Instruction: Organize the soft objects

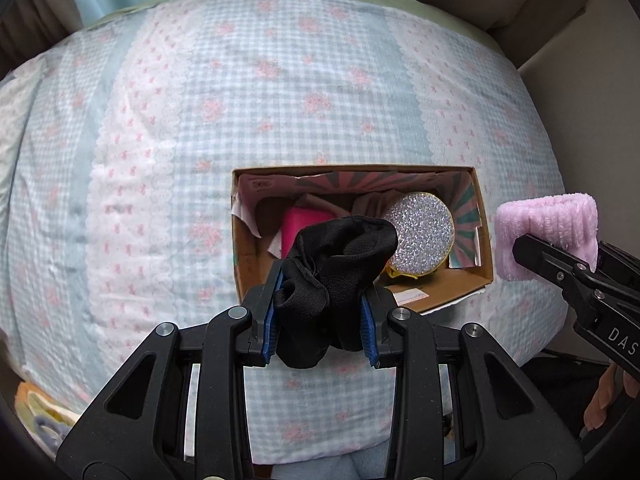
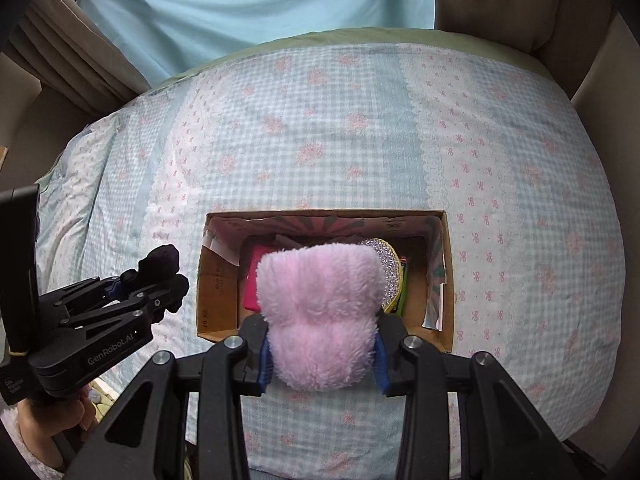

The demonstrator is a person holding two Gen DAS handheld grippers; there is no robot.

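Cardboard box (image 1: 440,294) lies open on a bed cover (image 1: 280,100) with a blue check and pink flowers, and I use this box as the landmark. The left gripper (image 1: 320,312) has its blue pads pressed on a crumpled black sock (image 1: 336,264), which hangs over the near left part of the box in the left wrist view. The right gripper (image 2: 322,360) holds a fluffy pink cloth (image 2: 320,312) between narrow fingers, over the near edge of the box. Inside the box, the left wrist view shows a round glittery silver pad (image 1: 418,236) with a yellow rim toward the right end, and a bright pink item (image 1: 300,226) toward the left end; patterned paper lines the walls. The right wrist view shows only a thin slice of the glittery pad (image 2: 390,276) and a strip of the pink item (image 2: 252,280), because the fluffy cloth covers the middle of the box. This view alone shows the left gripper (image 2: 160,280) from the side, to the left of the box, with a hand (image 2: 52,420) under it. The left wrist view alone shows the right gripper (image 1: 556,256) just to the right of the box, with the pink cloth (image 1: 548,220) seen from the side. Behind the box, light blue curtain (image 2: 260,0) hangs past the far end of the bed.
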